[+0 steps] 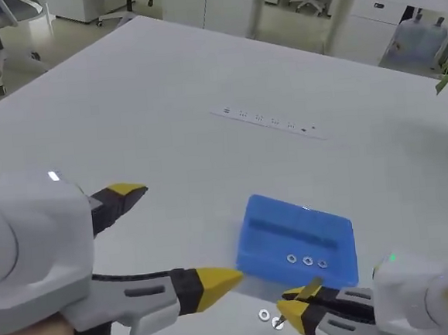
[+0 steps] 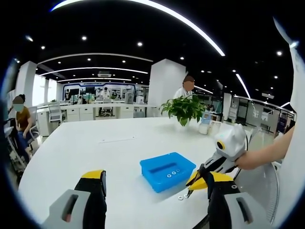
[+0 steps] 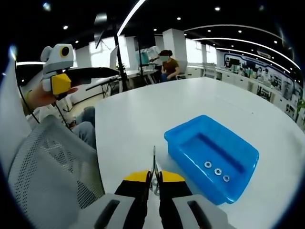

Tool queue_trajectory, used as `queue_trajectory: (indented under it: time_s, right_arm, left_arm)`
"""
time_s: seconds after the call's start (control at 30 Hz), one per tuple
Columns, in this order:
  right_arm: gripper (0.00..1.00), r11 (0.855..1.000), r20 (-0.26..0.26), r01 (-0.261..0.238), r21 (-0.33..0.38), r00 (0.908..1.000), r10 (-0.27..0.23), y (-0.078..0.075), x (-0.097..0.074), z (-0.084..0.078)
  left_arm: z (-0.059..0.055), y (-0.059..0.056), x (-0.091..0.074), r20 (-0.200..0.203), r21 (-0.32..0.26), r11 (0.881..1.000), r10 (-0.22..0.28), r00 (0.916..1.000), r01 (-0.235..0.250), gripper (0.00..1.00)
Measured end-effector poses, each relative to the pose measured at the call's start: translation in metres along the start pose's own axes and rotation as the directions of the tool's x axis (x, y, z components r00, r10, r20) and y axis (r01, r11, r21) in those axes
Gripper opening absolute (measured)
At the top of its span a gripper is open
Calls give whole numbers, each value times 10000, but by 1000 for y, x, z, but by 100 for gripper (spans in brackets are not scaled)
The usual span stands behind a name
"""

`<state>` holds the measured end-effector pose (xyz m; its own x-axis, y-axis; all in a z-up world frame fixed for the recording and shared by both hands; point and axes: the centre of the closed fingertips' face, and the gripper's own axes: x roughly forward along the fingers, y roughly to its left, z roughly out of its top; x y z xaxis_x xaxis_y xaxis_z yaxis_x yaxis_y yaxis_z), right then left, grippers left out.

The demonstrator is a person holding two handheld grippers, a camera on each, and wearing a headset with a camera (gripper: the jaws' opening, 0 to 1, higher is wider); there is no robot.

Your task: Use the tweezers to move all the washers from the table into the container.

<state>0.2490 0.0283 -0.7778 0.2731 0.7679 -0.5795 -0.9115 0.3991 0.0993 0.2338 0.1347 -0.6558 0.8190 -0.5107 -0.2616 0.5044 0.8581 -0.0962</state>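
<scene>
— While two washers [image 1: 264,315] are left on the table [image 1: 202,84], just beside the near edge of the blue container [image 1: 253,235], where are the rest to be found?

— Three washers [image 1: 307,261] are seen lying in a row on the container's floor. The loose pair is found next to the tweezers [image 3: 154,164], which are clamped between the fully closed jaws of the right gripper [image 1: 297,305] and pointed down at them.

— Is anything held in the tweezer tips?

— That cannot be told; the tips are too fine to be read. The left gripper [image 1: 192,233] is spread wide, nothing is gripped by it, and it is held well to the side.

— What could be spoiled from here?

— A flat washer could be skated away if the tips are pressed down on it instead of closed across its rim. It could be flicked off the near table edge, which is judged close. If the tweezers are squeezed unevenly, a lifted washer could be dropped short of the container wall.
</scene>
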Motion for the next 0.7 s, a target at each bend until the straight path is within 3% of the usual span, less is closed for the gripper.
queue_trajectory:
  time_s: [0.1,0.23,0.33,0.47,0.6,0.7]
  right_arm:
    - [4,9991,-334,53,-419,9994,-67,-1,3,-4]
    - [3,9980,-321,-204,-592,9993,185,4,3,-4]
    - [3,9966,-413,-74,-823,9991,40,1,2,-4]
    - [3,9999,331,-58,-131,9994,62,-1,-6,10]
    - [3,9999,577,10,-105,9983,-4,-4,-14,22]
    - [3,9999,1049,95,53,9944,-100,-10,-21,37]
  left_arm:
    - [0,1,-1,4,-24,10000,63,10000,-63,89]
    - [-1,1,-1,-38,-41,9999,118,9999,-119,89]
    - [-1,1,-1,-52,-33,9999,115,9999,-115,89]
    - [1,-2,1,-66,22,10000,33,10000,-33,89]
    - [0,-4,2,-105,6,10000,-39,9999,39,89]
    - [-1,-6,3,-177,86,9999,-92,9998,93,89]
